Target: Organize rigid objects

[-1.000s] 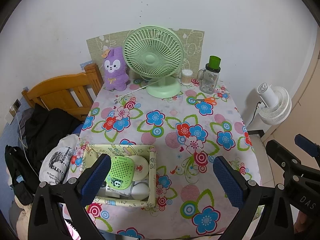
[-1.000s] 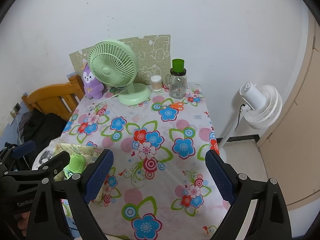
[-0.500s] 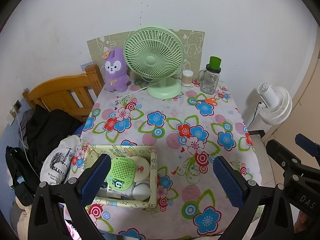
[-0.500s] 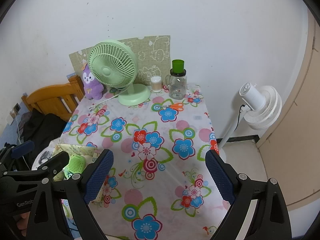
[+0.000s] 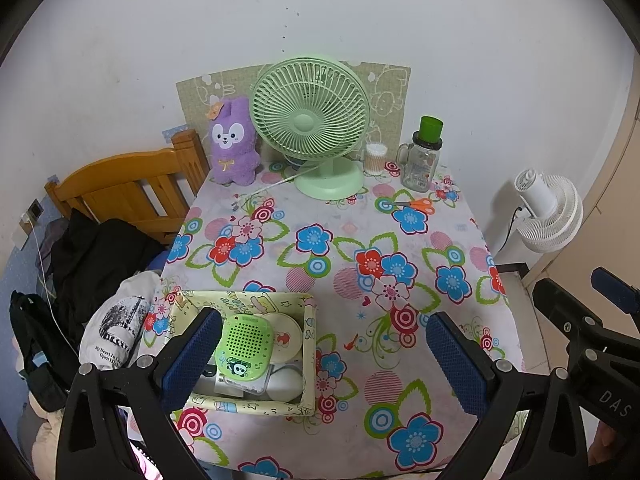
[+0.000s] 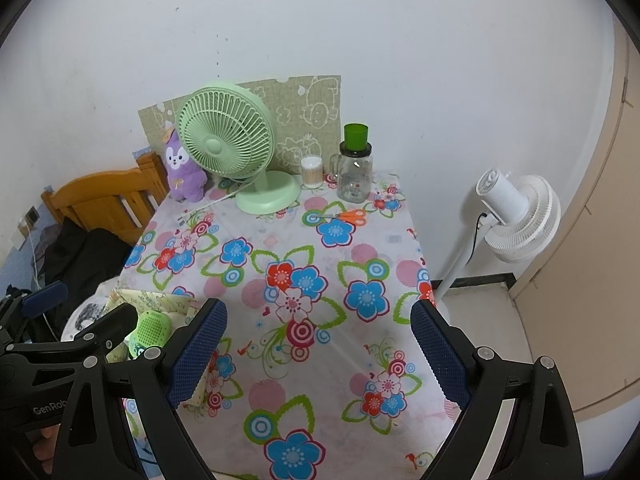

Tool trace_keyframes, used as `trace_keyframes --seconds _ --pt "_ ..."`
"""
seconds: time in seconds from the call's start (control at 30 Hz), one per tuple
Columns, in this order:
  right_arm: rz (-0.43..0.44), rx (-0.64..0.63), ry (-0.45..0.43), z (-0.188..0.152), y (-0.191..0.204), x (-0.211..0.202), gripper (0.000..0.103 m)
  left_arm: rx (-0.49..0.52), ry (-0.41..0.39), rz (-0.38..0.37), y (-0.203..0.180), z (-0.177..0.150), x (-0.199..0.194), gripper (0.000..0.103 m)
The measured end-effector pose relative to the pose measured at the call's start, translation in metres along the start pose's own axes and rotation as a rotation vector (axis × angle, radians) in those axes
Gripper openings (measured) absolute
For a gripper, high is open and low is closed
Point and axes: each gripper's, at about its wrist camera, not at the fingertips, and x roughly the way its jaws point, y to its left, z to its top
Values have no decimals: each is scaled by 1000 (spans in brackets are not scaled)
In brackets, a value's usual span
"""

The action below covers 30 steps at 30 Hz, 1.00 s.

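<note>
Left wrist view: my left hand-held gripper [image 5: 324, 360] hangs over the near edge of the table [image 5: 352, 240], jaws wide, nothing between the pads. Just under its left finger [image 5: 192, 356] sits the yellow-green storage box [image 5: 308, 344], at the table's near left corner. Inside it: a green perforated gadget [image 5: 244, 348] with a panda sticker on top, a cream round disc [image 5: 284, 336] touching it on the right, a white rounded item [image 5: 284, 384] below, other white bits I can't make out.

Right wrist view: my right hand-held gripper [image 6: 316, 356] is also spread wide and empty, above bare floral cloth near the table's front. The box is to its left, partly hidden behind the left tool's black frame.

Far ahead of both grippers, along the back edge by the wall: purple plush bunny [image 5: 232, 144], green desk fan [image 5: 312, 120] with its white cord trailing forward-left, cotton swab jar [image 5: 375, 158], clear glass jar with a green cup on top [image 5: 422, 160]. Orange-handled scissors [image 5: 416, 205] lie flat just in front of the jar, well apart from the box.

Off the table: white standing fan [image 6: 516, 216] to the right, wooden bed frame [image 5: 120, 188] and dark clothes [image 5: 96, 260] to the left.
</note>
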Motion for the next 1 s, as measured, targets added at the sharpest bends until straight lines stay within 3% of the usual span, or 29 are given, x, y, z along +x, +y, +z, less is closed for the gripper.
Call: trace_keyframes --seconds 1.0 --pt "-44 -6 9 12 9 8 95 18 2 -28 9 8 0 103"
